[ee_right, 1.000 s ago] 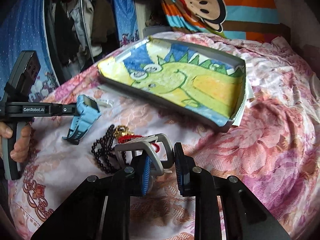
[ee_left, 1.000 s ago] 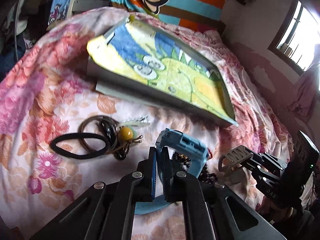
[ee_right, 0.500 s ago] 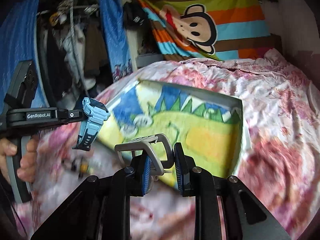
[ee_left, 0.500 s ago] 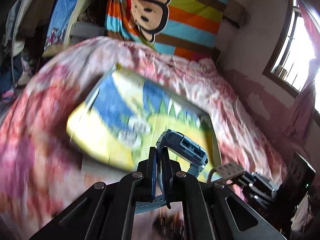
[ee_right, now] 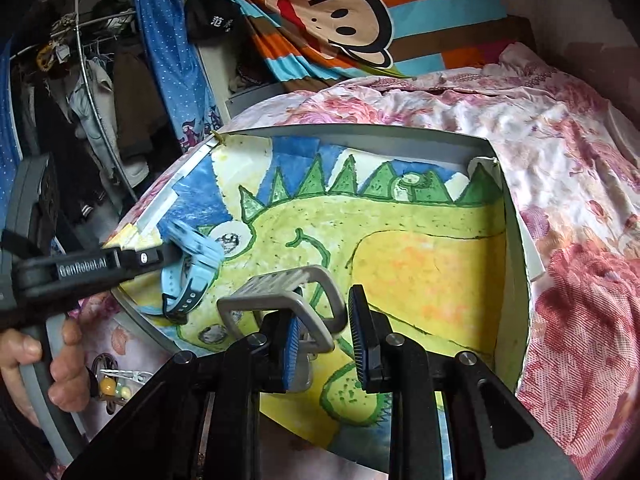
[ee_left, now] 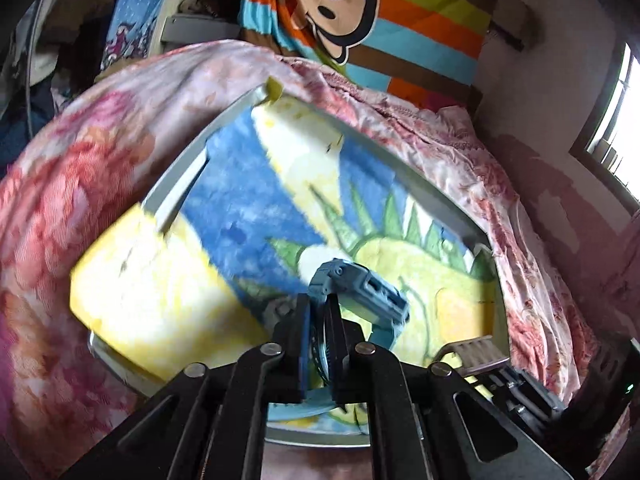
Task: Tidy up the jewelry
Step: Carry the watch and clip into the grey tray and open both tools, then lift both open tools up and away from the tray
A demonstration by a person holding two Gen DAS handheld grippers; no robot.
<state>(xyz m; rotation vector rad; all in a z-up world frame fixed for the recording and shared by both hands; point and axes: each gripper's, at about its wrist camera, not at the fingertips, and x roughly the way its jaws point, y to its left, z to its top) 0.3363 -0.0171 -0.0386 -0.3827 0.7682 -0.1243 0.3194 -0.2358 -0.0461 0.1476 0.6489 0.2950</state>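
Legibly, "GenRobot.AI" on left hand-held gripper (ee_right: pixel 176 258)

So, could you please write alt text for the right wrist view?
The right gripper holds a silver watch over a grey tray lined with a dinosaur drawing, on a floral bedspread. At left, the left gripper holds a blue watch over the same tray.
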